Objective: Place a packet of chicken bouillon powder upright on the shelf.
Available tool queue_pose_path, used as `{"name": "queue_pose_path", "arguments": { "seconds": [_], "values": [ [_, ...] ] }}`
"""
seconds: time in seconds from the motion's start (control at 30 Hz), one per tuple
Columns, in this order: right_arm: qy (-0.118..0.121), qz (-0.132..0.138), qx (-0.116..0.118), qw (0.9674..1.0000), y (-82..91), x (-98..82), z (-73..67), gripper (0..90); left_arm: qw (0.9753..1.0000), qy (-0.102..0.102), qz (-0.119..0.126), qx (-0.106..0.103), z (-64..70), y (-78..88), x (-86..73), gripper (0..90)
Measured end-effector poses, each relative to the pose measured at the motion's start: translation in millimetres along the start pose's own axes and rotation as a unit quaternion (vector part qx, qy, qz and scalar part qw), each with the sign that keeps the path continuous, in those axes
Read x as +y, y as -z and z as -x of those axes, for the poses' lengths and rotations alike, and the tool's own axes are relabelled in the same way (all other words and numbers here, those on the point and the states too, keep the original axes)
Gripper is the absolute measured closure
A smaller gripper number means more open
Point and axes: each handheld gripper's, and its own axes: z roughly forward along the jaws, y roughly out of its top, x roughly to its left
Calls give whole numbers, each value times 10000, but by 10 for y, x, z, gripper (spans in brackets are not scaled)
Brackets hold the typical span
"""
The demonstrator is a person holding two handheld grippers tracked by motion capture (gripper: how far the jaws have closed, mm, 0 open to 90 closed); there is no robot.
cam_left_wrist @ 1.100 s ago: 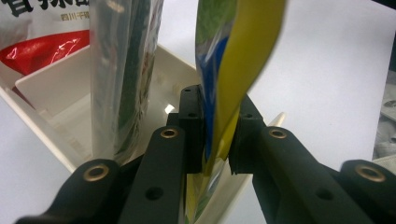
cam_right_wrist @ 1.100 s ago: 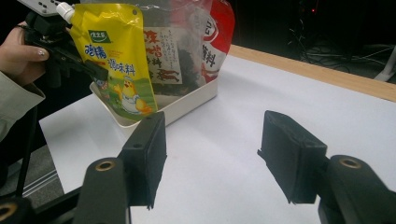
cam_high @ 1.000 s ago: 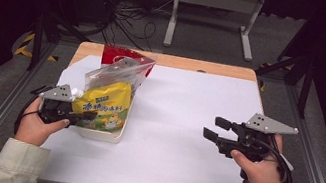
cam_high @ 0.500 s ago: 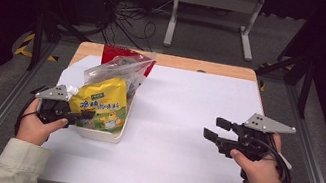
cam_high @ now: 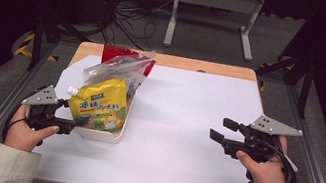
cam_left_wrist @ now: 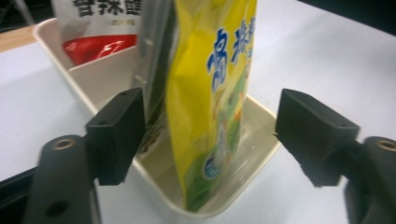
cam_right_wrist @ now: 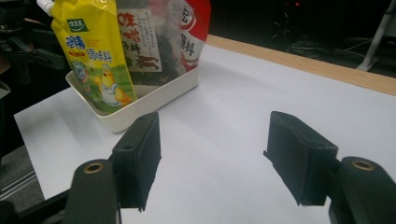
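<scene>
The yellow pouch [cam_high: 99, 105] with a white spout stands upright at the near end of a cream tray [cam_high: 107, 136] on the left part of the white worktop [cam_high: 185, 126], its printed face turned toward the person. In the left gripper view the yellow pouch [cam_left_wrist: 212, 93] sits between the two black fingers [cam_left_wrist: 116, 135] with a clear gap on each side, its bottom edge resting inside the tray [cam_left_wrist: 93, 79]. The left gripper [cam_high: 73, 115] is held low at the near left of the tray, and its fingers have just been opening; they now stand spread around the pouch without pressing on it. Just behind the yellow pouch a clear bag [cam_high: 116, 70] with dark contents leans in the same tray, and a red and white packet [cam_high: 124, 54] stands at the far end. In the right gripper view the same three items show at the upper left, the yellow pouch [cam_right_wrist: 91, 56] nearest. The right gripper [cam_high: 222, 130] is well apart from the tray, held above the bare worktop at the right, pointing left; its fingers [cam_right_wrist: 140, 158] are spread with nothing between them, having opened a little further. A hand [cam_high: 24, 130] and pale sleeve hold each gripper from the near edge.
</scene>
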Motion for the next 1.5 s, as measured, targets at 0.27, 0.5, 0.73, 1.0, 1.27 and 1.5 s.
{"name": "queue_pose_path", "arguments": {
  "seconds": [0.27, 0.5, 0.73, 1.0, 1.27, 1.5],
  "values": [
    [7, -5, -262, 9997, 197, -152, 156, 325, 9996, 151, 40, 243, 78, 118, -150, 196],
    [-290, -139, -507, 9982, 369, -344, 289, 298, 9993, 171, 5, 332, 115, 154, -331, 172],
    [-266, -192, -595, 9977, 440, -485, 377, 298, 9989, 335, -37, 332, 100, 149, -464, 164],
    [-98, -153, -582, 9981, 433, -671, 452, 288, 9980, 524, -235, 255, 79, 84, -566, 158],
    [-69, -263, -562, 9980, 379, -867, 533, 284, 9963, 717, -387, 262, 54, 30, -646, 150],
    [-84, -357, -607, 9975, 319, -926, 547, 282, 9965, 671, -413, 284, 64, -12, -648, 138]
  ]
}}
